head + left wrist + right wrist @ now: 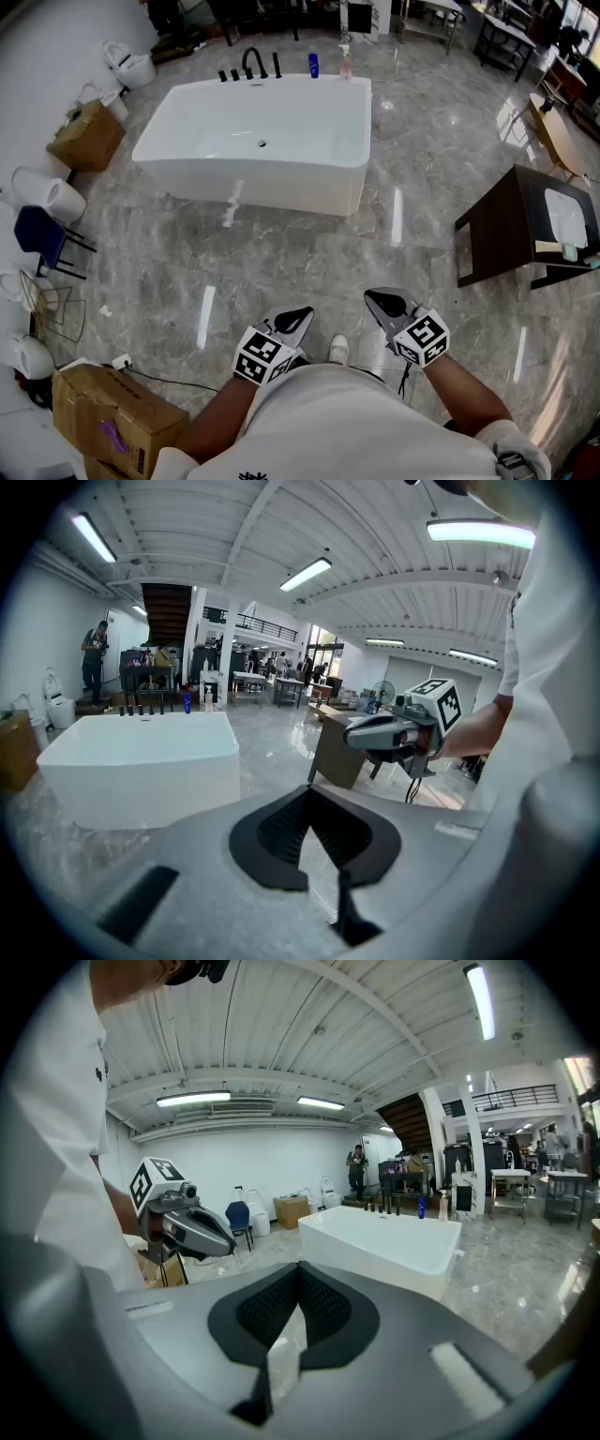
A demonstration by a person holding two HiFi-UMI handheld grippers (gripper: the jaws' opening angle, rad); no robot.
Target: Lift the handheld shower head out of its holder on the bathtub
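A white freestanding bathtub [253, 141] stands on the marble floor well ahead of me. Black tap fittings [249, 66] rise from its far rim; at this distance I cannot pick out the handheld shower head or its holder among them. Both grippers are held close to my body, far short of the tub. The left gripper [302, 313] and the right gripper [374, 297] are shut with nothing in them. The tub [141, 761] and fittings [141, 705] show small in the left gripper view. The right gripper view shows the tub [384, 1237] too.
A dark wooden table [525, 225] stands at the right. Cardboard boxes [89, 136] [112, 412], toilets [131, 66] and a blue chair [42, 234] line the left wall. A blue bottle [313, 65] and a pink one [345, 64] sit on the tub's far rim. A person [94, 658] stands behind the tub.
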